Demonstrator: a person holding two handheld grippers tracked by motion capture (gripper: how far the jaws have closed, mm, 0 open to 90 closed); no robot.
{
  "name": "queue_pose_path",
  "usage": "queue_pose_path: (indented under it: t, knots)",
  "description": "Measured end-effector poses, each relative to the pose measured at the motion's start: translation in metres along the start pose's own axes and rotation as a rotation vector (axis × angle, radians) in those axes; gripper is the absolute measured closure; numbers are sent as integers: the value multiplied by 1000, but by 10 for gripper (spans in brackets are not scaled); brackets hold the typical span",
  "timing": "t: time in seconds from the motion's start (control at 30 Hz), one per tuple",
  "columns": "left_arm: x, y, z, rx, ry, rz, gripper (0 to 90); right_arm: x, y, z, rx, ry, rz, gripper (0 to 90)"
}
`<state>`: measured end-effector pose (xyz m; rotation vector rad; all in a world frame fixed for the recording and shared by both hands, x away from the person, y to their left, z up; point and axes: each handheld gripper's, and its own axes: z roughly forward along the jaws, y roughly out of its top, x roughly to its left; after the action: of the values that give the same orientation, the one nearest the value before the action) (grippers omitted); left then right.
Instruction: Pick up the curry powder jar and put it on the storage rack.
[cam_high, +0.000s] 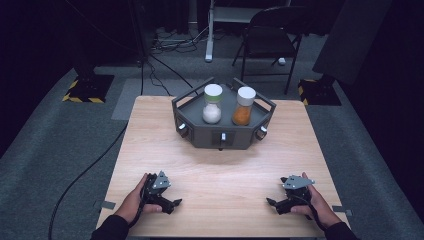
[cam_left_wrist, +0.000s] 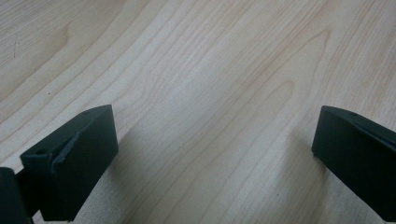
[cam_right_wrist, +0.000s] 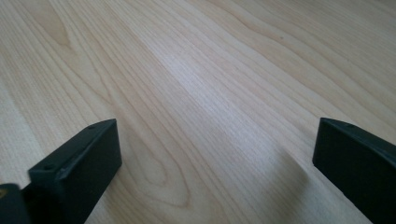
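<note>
A: Well, where do the two tools sit?

B: The left hand-held gripper (cam_high: 175, 202), black with a grey three-cornered plate on top, rests near the front edge of the pale wooden table (cam_high: 165, 145), held in the person's left hand (cam_high: 135, 200). The right hand-held gripper (cam_high: 271, 202), of the same make, lies opposite it in the right hand (cam_high: 315, 200). They point toward each other and are well apart.

A: And their jaws?

B: Both are spread wide. In the left gripper view bare wood grain lies between the two black jaws, and the right gripper view gives the same, with nothing pinched.

A: What is nearest to them?

B: A dark grey, many-sided tray with handles (cam_high: 222, 134) stands toward the far side of the table, well apart from both tools. Inside it stand two clear jars, upright and just beside each other: the white-lidded jar of white powder (cam_high: 212, 104) on the left, the white-lidded jar of orange powder (cam_high: 243, 106) on the right
</note>
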<state>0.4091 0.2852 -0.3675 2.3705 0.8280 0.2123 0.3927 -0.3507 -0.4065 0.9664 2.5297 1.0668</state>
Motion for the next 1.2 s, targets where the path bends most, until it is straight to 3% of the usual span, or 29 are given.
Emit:
queue_pose_path:
  t: [0.33, 1.2]
  knots:
    - [0, 0, 0, 0, 0, 0, 3, -10, -3, -1, 13, 26, 65, 2]
    - [0, 0, 0, 0, -1, 1, 3, -14, -4, -2, 13, 34, 62, 0]
